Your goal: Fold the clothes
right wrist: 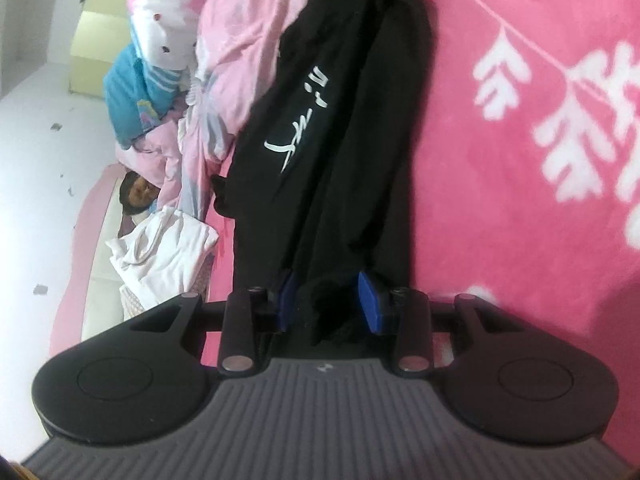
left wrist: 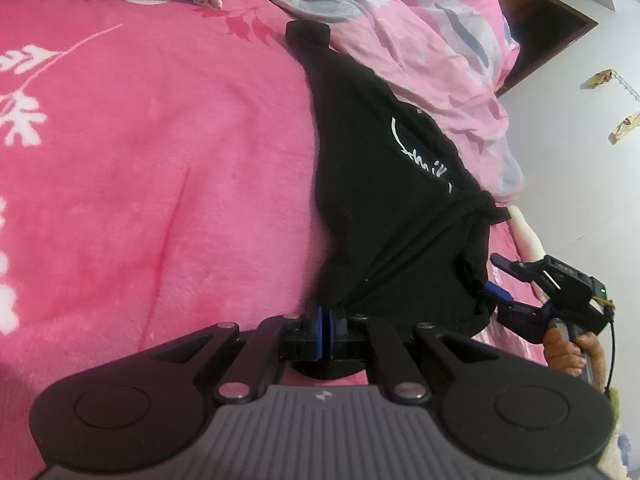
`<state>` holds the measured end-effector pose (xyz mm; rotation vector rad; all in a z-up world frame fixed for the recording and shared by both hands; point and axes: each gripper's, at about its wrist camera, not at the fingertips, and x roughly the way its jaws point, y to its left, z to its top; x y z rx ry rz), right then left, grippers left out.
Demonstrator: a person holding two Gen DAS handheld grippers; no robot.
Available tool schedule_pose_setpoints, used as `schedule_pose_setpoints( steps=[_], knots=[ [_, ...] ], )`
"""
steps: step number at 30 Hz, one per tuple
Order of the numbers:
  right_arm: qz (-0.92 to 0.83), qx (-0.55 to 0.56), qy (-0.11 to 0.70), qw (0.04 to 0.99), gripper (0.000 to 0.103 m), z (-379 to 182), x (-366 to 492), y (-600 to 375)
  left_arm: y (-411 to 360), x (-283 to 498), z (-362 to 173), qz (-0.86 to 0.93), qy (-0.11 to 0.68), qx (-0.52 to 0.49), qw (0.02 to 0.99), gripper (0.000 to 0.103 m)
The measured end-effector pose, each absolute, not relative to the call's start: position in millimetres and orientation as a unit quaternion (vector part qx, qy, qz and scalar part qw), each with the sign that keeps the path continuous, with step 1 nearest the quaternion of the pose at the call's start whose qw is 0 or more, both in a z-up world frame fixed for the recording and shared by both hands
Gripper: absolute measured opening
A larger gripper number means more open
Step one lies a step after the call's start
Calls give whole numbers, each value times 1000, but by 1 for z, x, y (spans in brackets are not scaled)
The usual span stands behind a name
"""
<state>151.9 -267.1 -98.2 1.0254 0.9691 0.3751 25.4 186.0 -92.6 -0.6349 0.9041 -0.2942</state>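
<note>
garment: a black top with white script (left wrist: 384, 184) lies stretched in a long, loosely gathered strip on the pink fleece blanket (left wrist: 160, 160), its far side against the crumpled floral quilt (left wrist: 420, 40). i can't tell whether it is partway into a fold or being pulled out flat.
left gripper (left wrist: 325, 332): i have the blue pads pressed together on the near edge of the cloth; fabric runs straight out of the pinch.
right gripper (right wrist: 330, 300): its pads stand apart with a bunch of black cloth between them; from here i read it as not pinched, cloth only lying in the gap.
feel: thin, limp knit, light; i expect it to sag and bunch wherever it isn't held, and to drag on the fleece, not slide.
slip: soft cloth between flat pads can creep out if only one layer is caught.
where i'd hold: at hems or seams, taking all layers deep in the pads, two holds well apart so the edge stays taut.
nearby: white folded cloth (right wrist: 164, 248) and a plush toy (right wrist: 168, 36) sit off to the side, clear of the top.
</note>
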Motion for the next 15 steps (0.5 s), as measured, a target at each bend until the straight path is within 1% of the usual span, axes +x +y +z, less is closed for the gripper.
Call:
schedule_pose_setpoints(
  steps=[8, 15],
  knots=[
    [159, 477, 458, 733, 30, -105, 160, -266, 188, 24, -95, -142, 423, -307, 841, 4],
    [155, 461, 483, 728, 33, -98, 162, -257, 187, 23, -96, -141, 420, -309, 842, 4]
  ],
)
